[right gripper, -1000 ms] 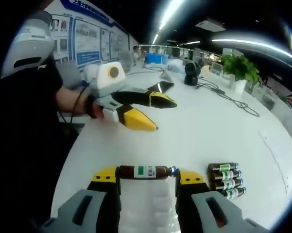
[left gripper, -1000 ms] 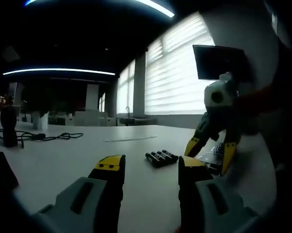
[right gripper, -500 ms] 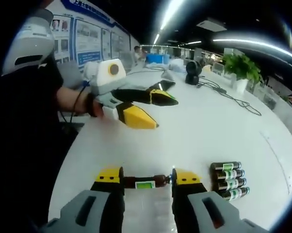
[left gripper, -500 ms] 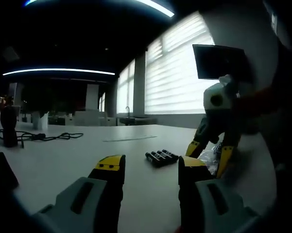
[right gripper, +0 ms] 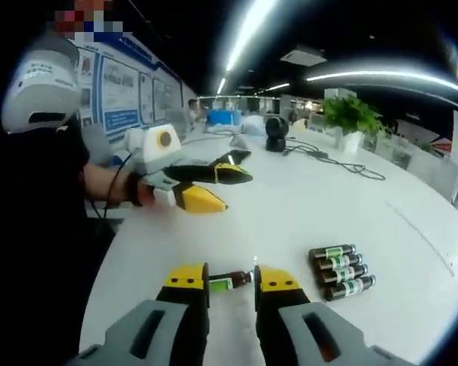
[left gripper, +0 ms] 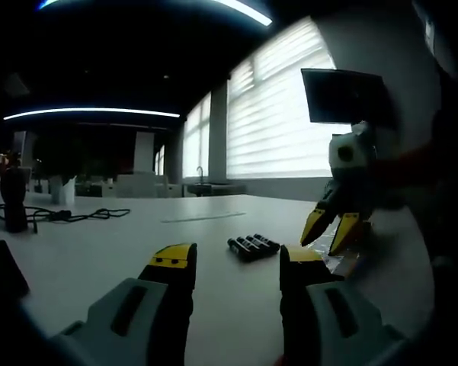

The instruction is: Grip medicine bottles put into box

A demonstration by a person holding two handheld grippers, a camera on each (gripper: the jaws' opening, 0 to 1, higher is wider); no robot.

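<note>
Two low, tool-mounted views facing each other across the white table (right gripper: pixel 305 206), sharing the bottle row (left gripper: pixel 253 246).

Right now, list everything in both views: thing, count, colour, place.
Medicine bottles in a row: four, dark brown with green-white labels, lying side by side on the table to the right of the right gripper.
Medicine bottle: one, brown with a green label, lying between the right gripper's jaws; whether they pinch it I cannot tell.
Clear plastic box: one, transparent, under the right gripper in the left gripper view.
Table: one, white.
Cable: one, black, far end of the table.
Potted plant: one, green, far side.
Left gripper: yellow-tipped, open, empty.
Right gripper: yellow-tipped, jaws close together.
</note>
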